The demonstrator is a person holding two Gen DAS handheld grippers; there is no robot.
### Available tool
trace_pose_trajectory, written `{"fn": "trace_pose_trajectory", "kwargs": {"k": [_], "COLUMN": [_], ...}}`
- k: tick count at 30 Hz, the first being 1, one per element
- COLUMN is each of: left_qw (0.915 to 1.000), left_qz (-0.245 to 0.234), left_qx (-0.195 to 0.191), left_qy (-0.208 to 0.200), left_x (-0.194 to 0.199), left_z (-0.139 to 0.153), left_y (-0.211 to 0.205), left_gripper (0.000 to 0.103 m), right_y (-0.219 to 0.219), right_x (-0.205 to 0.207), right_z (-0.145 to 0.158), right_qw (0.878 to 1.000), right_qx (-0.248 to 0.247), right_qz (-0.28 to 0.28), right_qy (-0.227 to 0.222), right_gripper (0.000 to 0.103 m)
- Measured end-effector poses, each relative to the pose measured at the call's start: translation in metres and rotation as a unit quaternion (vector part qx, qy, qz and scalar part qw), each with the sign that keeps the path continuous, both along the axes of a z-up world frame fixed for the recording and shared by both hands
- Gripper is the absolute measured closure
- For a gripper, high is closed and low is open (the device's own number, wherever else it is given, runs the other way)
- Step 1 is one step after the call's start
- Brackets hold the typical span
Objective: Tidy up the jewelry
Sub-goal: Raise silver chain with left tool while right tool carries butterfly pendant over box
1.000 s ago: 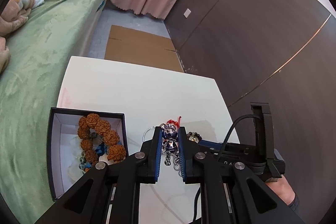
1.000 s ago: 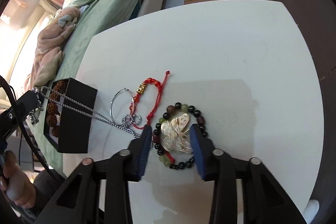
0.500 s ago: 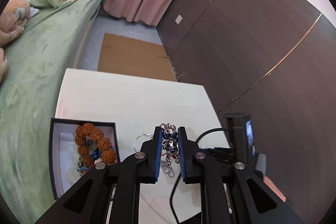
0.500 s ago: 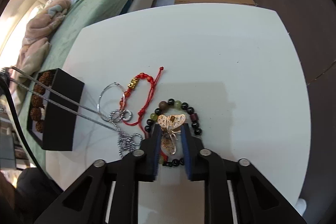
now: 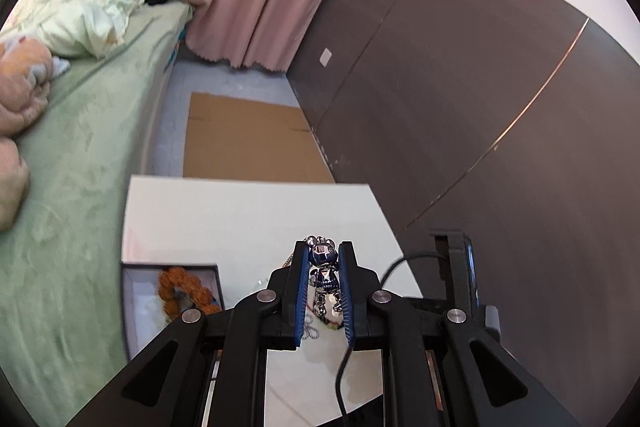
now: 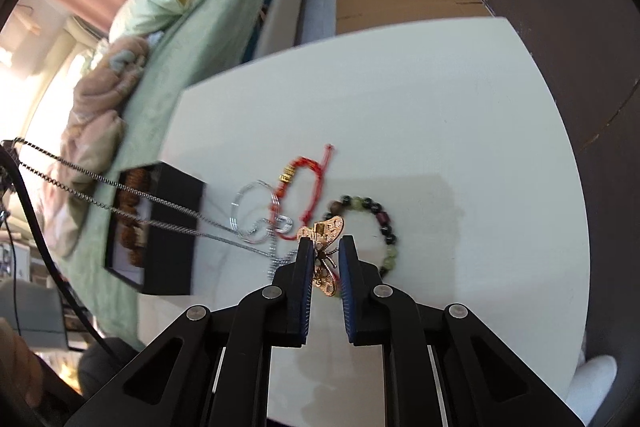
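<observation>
The gold butterfly brooch (image 6: 326, 255) sits between the 2 blue pads of the right gripper (image 6: 325, 259), whose jaws are closing on it and press its body, just above the white table (image 6: 460, 131). Under it lies a bracelet of dark and green beads (image 6: 380, 223); beside that lie a red cord bracelet (image 6: 308, 183) and a silver bangle (image 6: 248, 207). The left gripper (image 5: 324, 267) is clamped narrowly on a silver and blue bear pendant (image 5: 325, 263), held above the table. Its chain (image 6: 132, 199) runs taut across the black jewelry box (image 6: 172, 235) to a small heap on the table. In the box lies a bracelet of large brown beads (image 5: 184, 285). A green bed (image 5: 68, 187) borders the table.
</observation>
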State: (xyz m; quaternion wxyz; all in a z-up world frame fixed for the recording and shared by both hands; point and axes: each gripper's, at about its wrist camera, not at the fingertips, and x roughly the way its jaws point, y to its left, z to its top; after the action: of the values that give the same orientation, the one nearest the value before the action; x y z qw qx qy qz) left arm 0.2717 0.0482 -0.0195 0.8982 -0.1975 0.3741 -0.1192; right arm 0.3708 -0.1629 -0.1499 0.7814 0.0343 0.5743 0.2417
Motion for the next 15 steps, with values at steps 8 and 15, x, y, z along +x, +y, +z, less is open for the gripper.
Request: {"fn": "trace_pose_trajectory", "kwargs": {"k": [8, 15], "left_qw": [0.9989, 0.9951], "left_qz": [0.014, 0.024], "left_qx": [0.022, 0.048], "left_qy": [-0.040, -0.083], "left_x": [-0.013, -0.032], "left_z": [0.053, 0.104], "left_y": [0.013, 0.022], "left_gripper": [0.088, 0.089], "right_y": [0.019, 0.039], "right_x": [-0.018, -0.033], "right_z": [0.037, 0.064], "right_qw": [0.998, 0.994], "right_qx": [0.059, 0.097], "right_qz": [0.003, 0.006], "right_qy": [-0.032, -0.056], "right_gripper": [0.088, 0.088]}}
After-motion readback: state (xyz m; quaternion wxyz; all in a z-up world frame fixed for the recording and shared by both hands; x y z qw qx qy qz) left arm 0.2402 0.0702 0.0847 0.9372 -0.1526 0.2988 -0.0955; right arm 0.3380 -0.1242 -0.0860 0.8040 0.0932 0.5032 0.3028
